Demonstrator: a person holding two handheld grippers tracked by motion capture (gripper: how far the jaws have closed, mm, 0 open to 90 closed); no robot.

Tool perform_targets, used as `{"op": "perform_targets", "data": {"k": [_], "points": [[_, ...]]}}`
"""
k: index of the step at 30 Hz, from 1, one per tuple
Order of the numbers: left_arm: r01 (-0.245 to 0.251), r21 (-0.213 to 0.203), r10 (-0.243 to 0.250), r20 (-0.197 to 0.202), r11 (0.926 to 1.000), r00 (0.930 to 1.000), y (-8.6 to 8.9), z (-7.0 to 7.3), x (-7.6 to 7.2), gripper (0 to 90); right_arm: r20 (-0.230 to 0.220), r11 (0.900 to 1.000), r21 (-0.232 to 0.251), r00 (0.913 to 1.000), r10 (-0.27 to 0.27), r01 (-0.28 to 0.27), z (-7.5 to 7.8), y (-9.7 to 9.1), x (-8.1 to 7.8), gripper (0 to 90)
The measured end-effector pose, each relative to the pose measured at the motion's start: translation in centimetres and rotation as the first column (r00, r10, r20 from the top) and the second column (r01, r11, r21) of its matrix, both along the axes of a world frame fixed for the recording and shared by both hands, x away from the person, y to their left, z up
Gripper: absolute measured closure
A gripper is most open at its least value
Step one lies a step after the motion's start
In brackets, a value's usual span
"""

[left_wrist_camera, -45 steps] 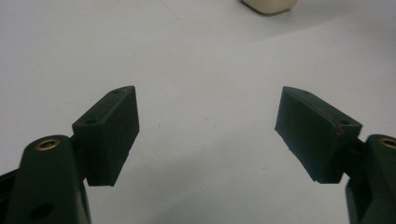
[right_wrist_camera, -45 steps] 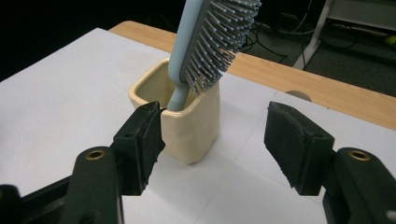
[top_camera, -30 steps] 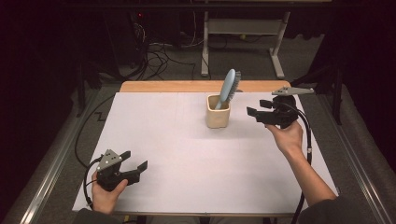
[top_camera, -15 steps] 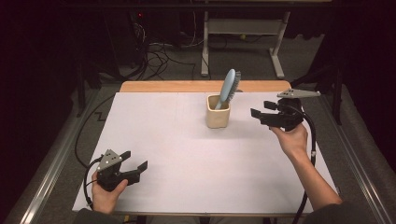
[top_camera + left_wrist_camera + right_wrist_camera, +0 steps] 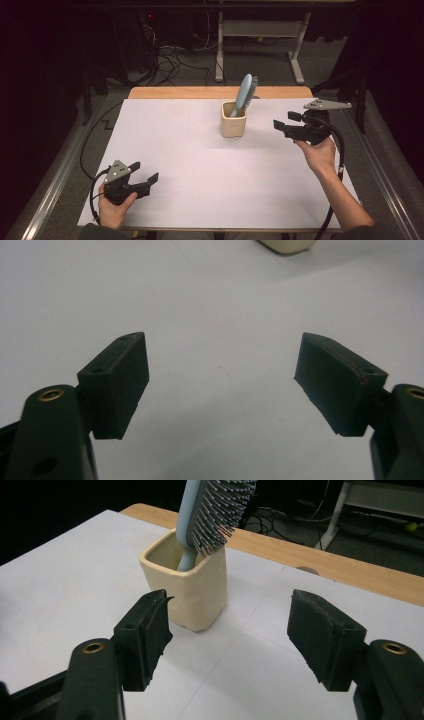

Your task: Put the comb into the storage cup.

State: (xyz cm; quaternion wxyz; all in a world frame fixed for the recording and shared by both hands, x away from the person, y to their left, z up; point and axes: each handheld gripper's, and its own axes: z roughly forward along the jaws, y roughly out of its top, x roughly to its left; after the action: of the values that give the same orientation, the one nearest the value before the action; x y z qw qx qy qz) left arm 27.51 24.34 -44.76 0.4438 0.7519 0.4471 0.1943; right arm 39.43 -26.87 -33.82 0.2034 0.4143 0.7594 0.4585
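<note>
A cream square cup [image 5: 233,122] stands at the back middle of the white table cover [image 5: 200,150]. In the cup a light blue hairbrush [image 5: 245,92] stands handle down, bristles facing right. My right gripper [image 5: 284,121] hovers just right of the cup, pointing left at it. Its jaws have just been opening, and they are open with nothing between them. In the right gripper view the cup [image 5: 200,597] and brush [image 5: 215,510] sit beyond the left jaw of the right gripper [image 5: 227,630]. My left gripper [image 5: 145,171] rests open at the front left, and the left gripper [image 5: 220,375] has only bare cover between its jaws.
A bare wooden strip [image 5: 200,92] of the table runs along the far edge behind the cup. Metal rails [image 5: 55,180] flank the table. Cables [image 5: 170,55] and a desk frame [image 5: 260,35] lie on the floor beyond.
The right gripper's jaws stand a little wider, and it has drifted slightly right, away from the cup. The left hand has stayed put.
</note>
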Motion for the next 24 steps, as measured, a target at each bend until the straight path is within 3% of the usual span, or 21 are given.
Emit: {"op": "perform_targets", "data": {"k": [24], "points": [[-0.002, -0.001, 0.002, 0.0, 1.0, 1.0, 0.0, 0.0, 0.0, 22.5, 0.05, 0.9995, 0.023, 0.9985, -0.02, 0.019, 0.3, -2.0, -1.7, 33.4]]}}
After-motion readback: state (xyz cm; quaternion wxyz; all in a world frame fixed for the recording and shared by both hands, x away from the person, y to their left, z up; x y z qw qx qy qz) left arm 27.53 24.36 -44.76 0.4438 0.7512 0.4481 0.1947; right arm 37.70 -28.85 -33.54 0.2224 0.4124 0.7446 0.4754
